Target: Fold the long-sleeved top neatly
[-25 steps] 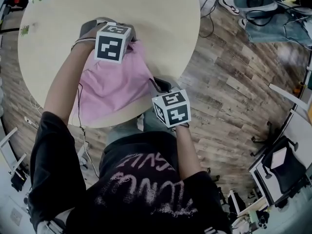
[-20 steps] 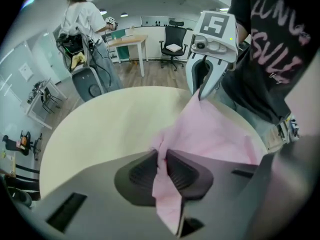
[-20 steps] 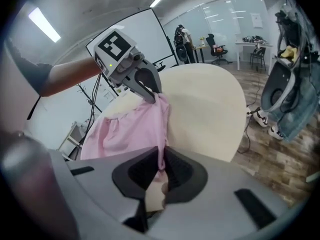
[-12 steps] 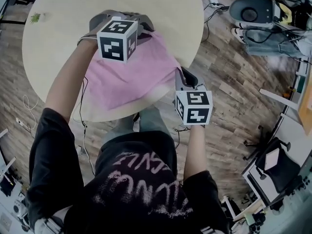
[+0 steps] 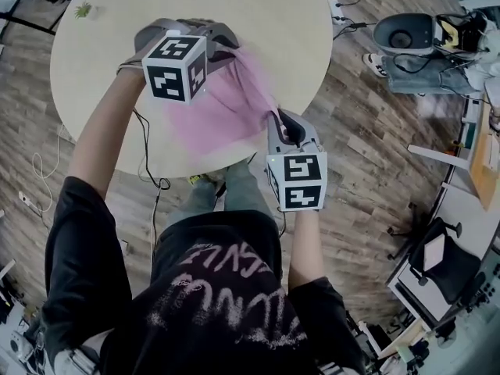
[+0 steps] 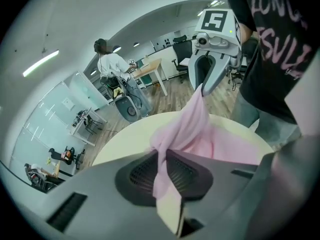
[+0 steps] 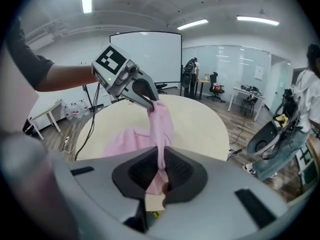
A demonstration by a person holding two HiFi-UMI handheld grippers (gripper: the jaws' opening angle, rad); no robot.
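Pink fabric of the long-sleeved top (image 5: pixel 223 104) spans from one claw to the other, raised at both gripped ends. The rest of it sags down onto the round pale table (image 5: pixel 258 14) beneath them.

The left claw (image 5: pixel 233 47) is pinched narrow on a bunched edge of the top. In the left gripper view (image 6: pixel 162 156) the cloth runs between its dark ribbed pads (image 6: pixel 137 174), and a loose tail hangs out on the near side. Its jaws have just been closing, with that cloth between them. The marker cube (image 5: pixel 176 67) sits just behind the jaws, towards the person's forearm.

The right claw (image 5: pixel 277 117) is likewise clamped narrow on another bunched part of the top. In the right gripper view (image 7: pixel 161 171) a twisted pink strip rises from between its pads straight ahead to the left claw (image 7: pixel 150 103), which hangs above the far side of the table (image 7: pixel 200 124). Below that strip, the slack of the top (image 7: pixel 127 139) lies spread on the tabletop.

Seen from the left claw, the right claw (image 6: pixel 202 86) stands ahead and higher, with the top (image 6: pixel 195 119) drawn up to its tips. The wood floor (image 5: pixel 367 139) lies well below and to the outer side of the right claw
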